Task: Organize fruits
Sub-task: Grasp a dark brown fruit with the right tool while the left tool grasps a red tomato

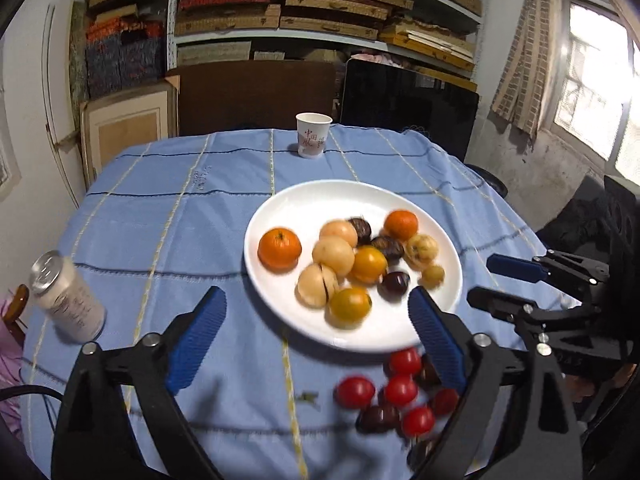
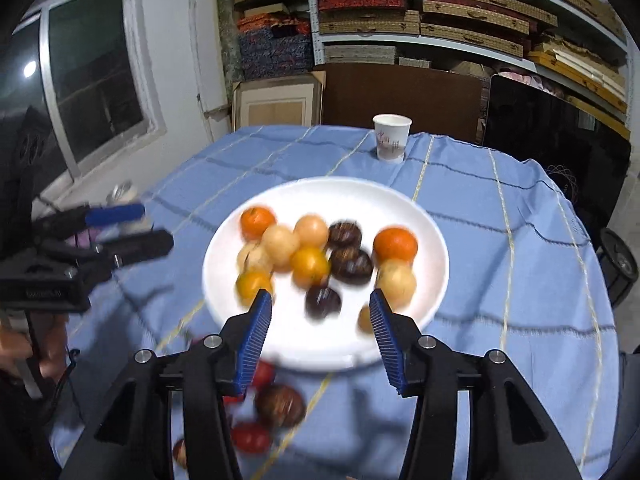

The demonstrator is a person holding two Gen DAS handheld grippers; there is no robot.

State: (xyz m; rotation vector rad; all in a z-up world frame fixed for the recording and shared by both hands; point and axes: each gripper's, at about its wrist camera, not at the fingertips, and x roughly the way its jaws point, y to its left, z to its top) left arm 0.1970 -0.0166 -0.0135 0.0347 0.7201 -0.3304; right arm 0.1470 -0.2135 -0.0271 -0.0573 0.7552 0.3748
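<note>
A white plate (image 1: 280,208) on the blue cloth holds two oranges (image 1: 279,249), several pale round fruits (image 1: 333,257), yellow fruits and dark chestnuts (image 1: 395,283). Red cherry tomatoes (image 1: 355,391) and dark chestnuts lie loose on the cloth in front of the plate. My left gripper (image 1: 316,338) is open and empty above the plate's near edge. My right gripper (image 2: 320,340) is open and empty over the plate's (image 2: 320,192) near rim; it also shows in the left wrist view (image 1: 496,284) at the right. The left gripper shows in the right wrist view (image 2: 132,228).
A white paper cup (image 1: 313,135) stands at the table's far edge. A white drink can (image 1: 66,296) stands at the left of the cloth. Shelves of boxes, a brown board and a dark screen are behind the table.
</note>
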